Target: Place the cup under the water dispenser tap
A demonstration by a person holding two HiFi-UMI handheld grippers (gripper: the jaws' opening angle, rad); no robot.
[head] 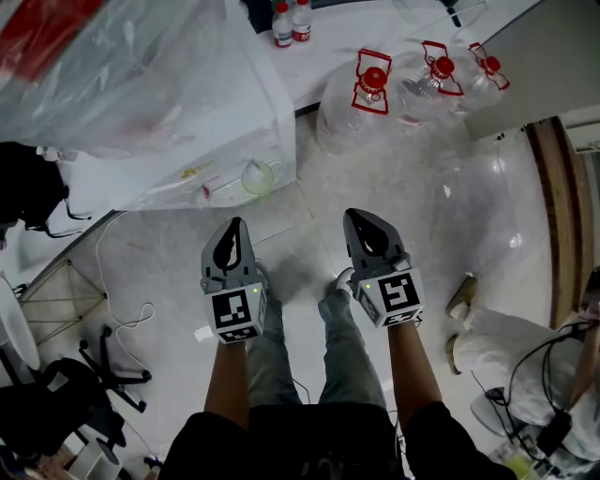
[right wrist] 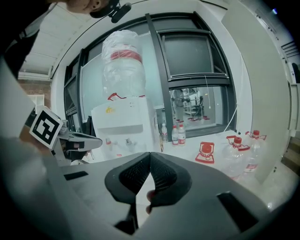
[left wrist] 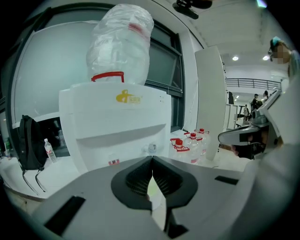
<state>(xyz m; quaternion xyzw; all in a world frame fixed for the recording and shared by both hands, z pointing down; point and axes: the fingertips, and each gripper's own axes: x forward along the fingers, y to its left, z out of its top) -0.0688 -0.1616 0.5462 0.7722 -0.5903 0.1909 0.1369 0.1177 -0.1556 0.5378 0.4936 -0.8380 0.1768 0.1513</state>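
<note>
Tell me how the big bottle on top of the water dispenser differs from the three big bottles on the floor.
The top bottle is wrapped in crinkled plastic; the floor bottles are bare. The top bottle sits high on the white dispenser; the floor bottles stand on the ground, red caps and handles up. Both are large, clear and carry red parts.

No legible words or numbers anywhere. On water dispenser point(left wrist: 117, 126): yellow logo point(left wrist: 128, 97) on front panel, lettering too small to read; red sticker point(left wrist: 114, 162) by taps, unreadable. On small bottles point(head: 291, 22): red-white labels, blurred. Black-and-white square code marker point(head: 234, 312) on left gripper point(head: 235, 225) cube; second marker point(head: 397, 294) on right gripper point(head: 354, 216) cube.
</note>
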